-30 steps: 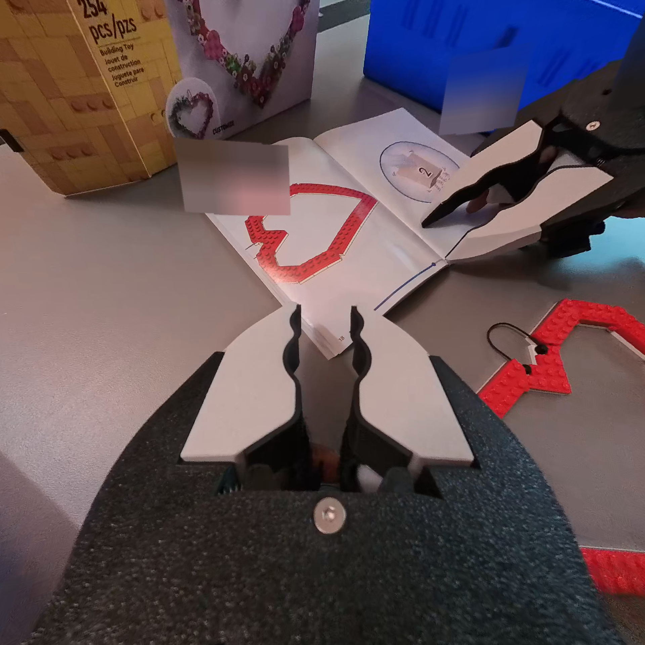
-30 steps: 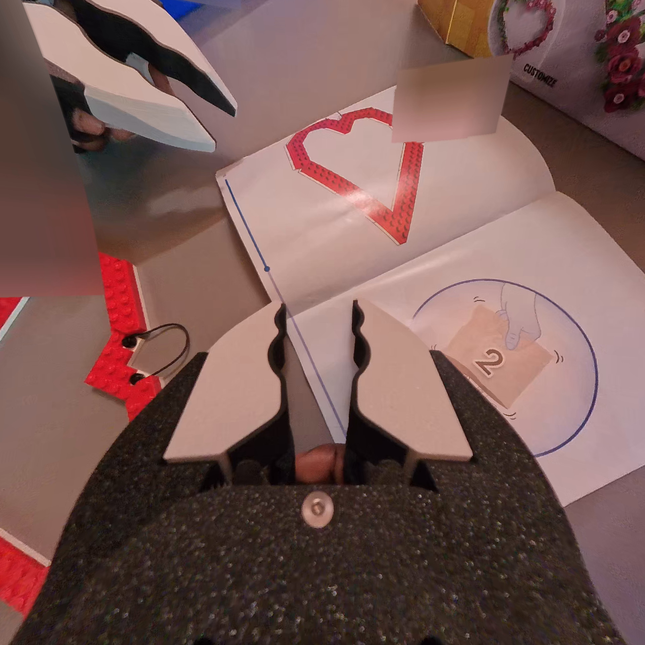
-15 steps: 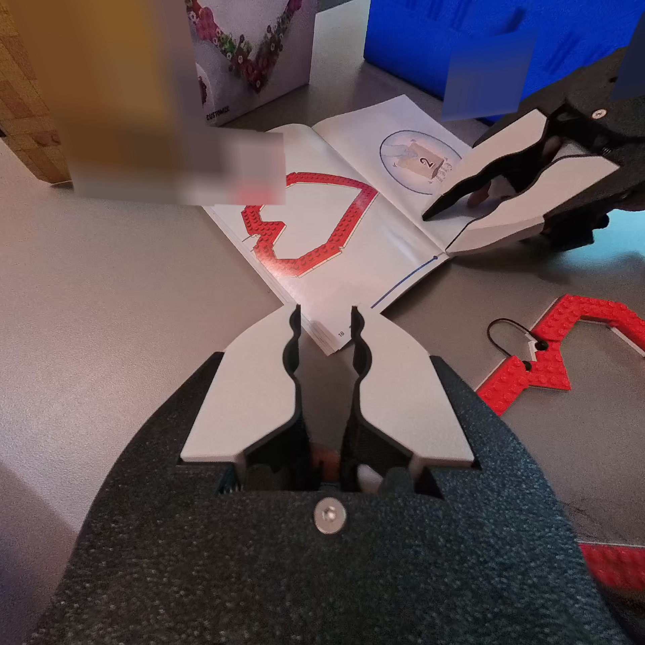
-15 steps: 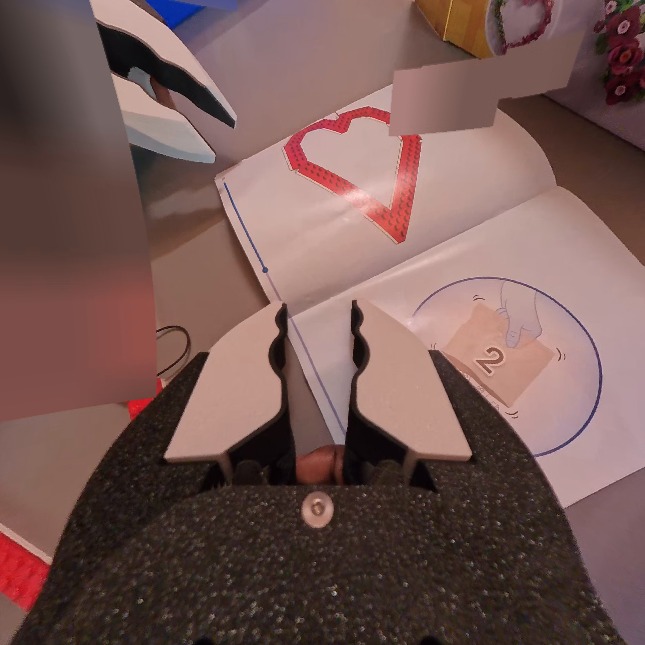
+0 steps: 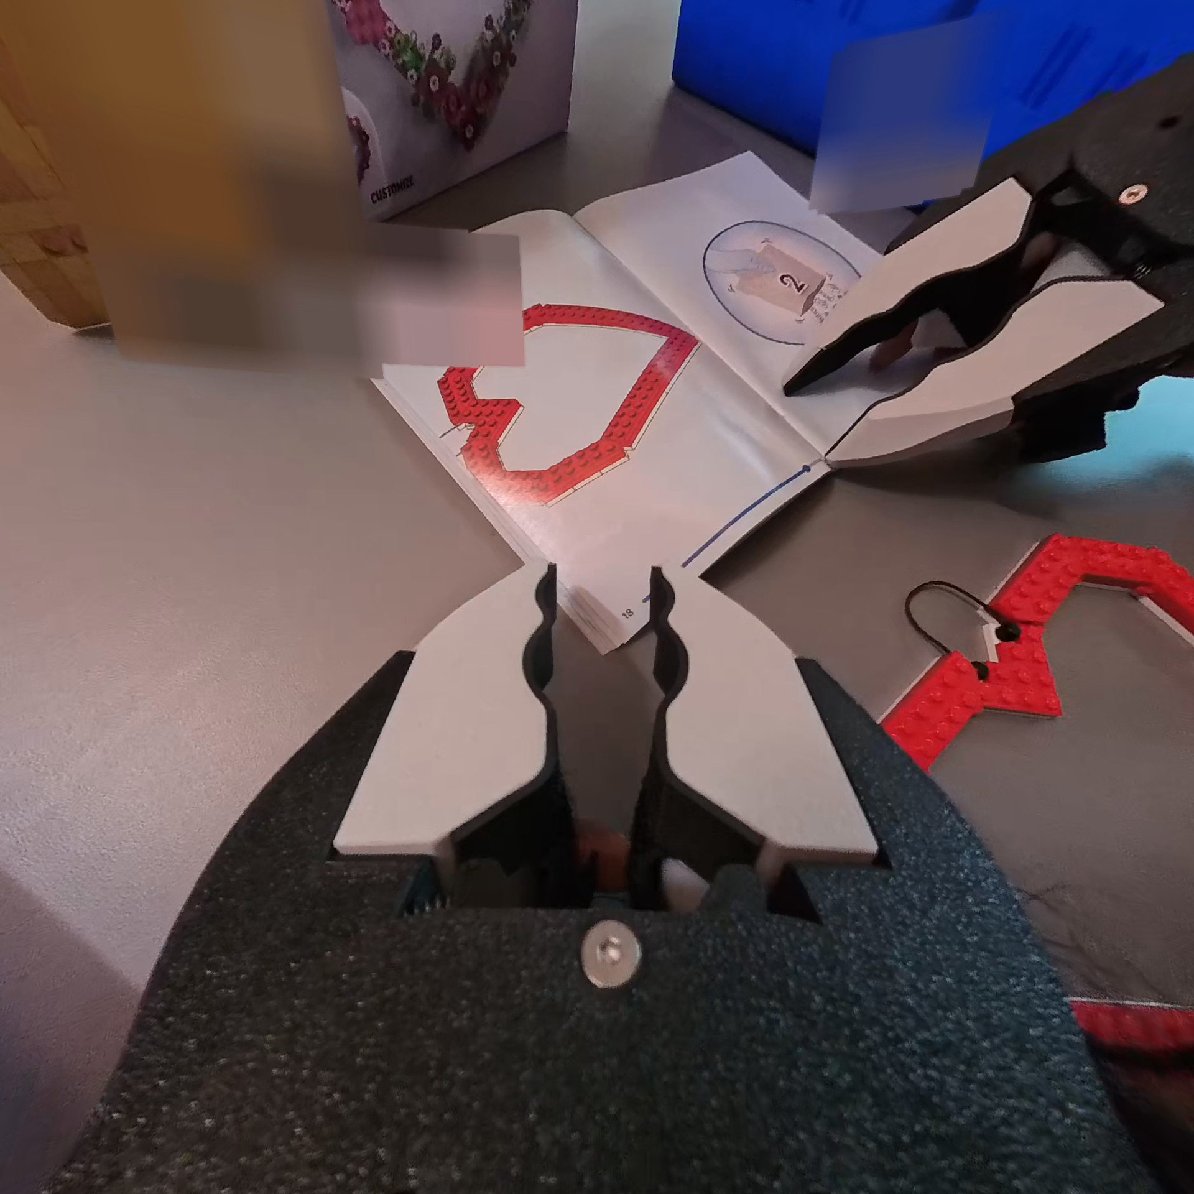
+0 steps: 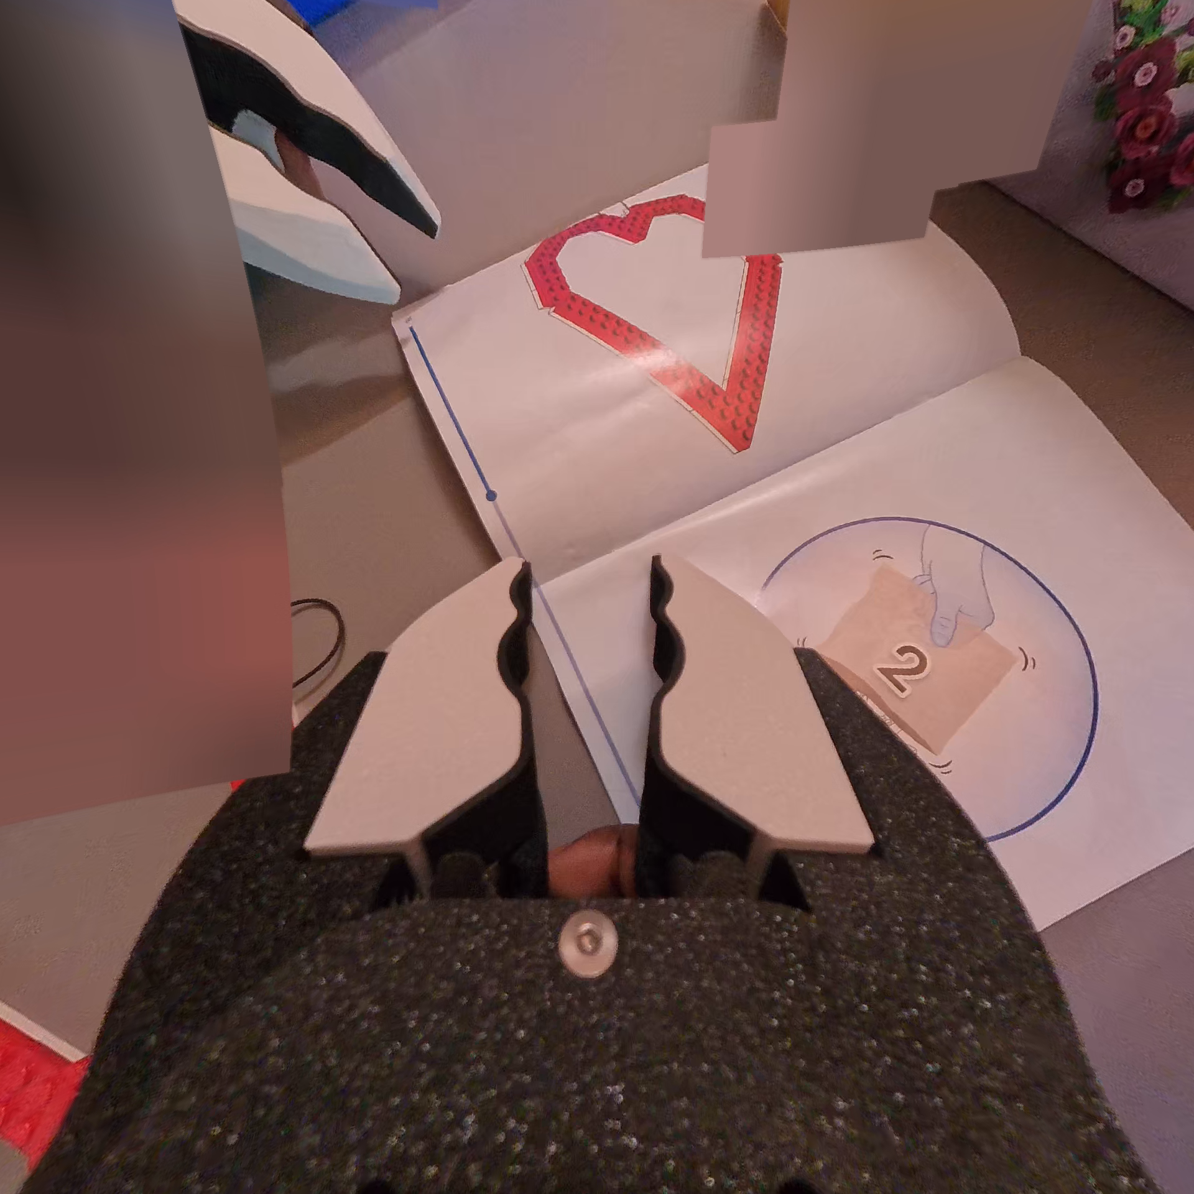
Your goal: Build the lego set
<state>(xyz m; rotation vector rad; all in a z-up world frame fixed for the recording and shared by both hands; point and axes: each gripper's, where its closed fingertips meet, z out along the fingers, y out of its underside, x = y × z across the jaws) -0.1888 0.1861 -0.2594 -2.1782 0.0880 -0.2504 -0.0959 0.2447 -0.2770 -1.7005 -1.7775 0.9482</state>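
Note:
An open instruction booklet lies on the grey table, one page showing a red heart frame; it also shows in the right wrist view. A built red heart frame with a black cord loop lies to the right in the left wrist view. My left gripper is open and empty, its tips at the booklet's near corner. My right gripper is open and empty over the booklet's other bottom corner; it shows in the left wrist view at the right. The left gripper shows in the right wrist view at top left.
The set's box stands at the back with a yellow box beside it. A blue bin stands behind the booklet. A red plate edge lies at the lower right; red also shows in the right wrist view.
The left gripper has drawn back slightly, so the booklet looks a little farther. In the right wrist view the left gripper has shifted right and down. Both stay open.

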